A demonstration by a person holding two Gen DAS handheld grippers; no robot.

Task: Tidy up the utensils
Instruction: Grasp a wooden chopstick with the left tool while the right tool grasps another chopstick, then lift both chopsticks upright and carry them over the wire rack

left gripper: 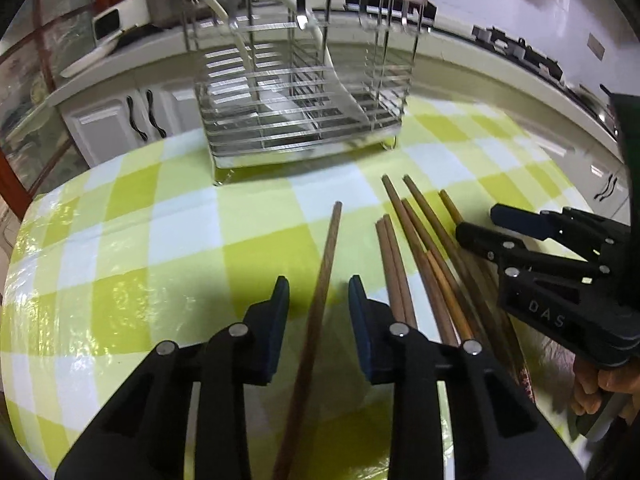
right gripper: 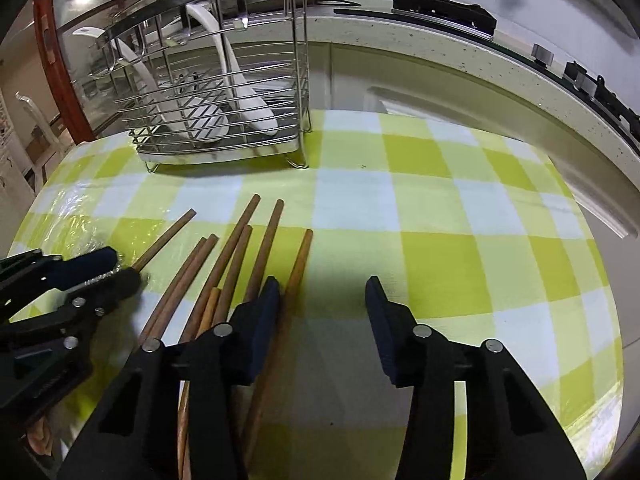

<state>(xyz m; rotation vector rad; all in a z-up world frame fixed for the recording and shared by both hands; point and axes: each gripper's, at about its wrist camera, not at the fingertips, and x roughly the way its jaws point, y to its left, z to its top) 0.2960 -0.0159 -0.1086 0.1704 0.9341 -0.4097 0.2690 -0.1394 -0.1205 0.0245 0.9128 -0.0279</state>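
- Green-and-white checked cloth covers the counter, and we have wooden chopsticks fanned across it, tips pointing toward twelve o'clock.
- Up at twelve in the left wrist view stands the wire utensil rack, with white spoons leaning inside it; it sits well apart from the chopsticks.
- Our left gripper straddles one lone chopstick, which runs straight between the fingers; the gap is narrow, yet daylight shows on both sides, so the pads are not pressing on it.
- The rest of the bundle lies just beside that gripper, at about two o'clock.
- Our right gripper hangs half-wide, with only cloth between its tips; its left finger lies over the rightmost sticks of the fan.
- From the right wrist view, the left gripper comes in at nine o'clock, its tips around the outermost stick.
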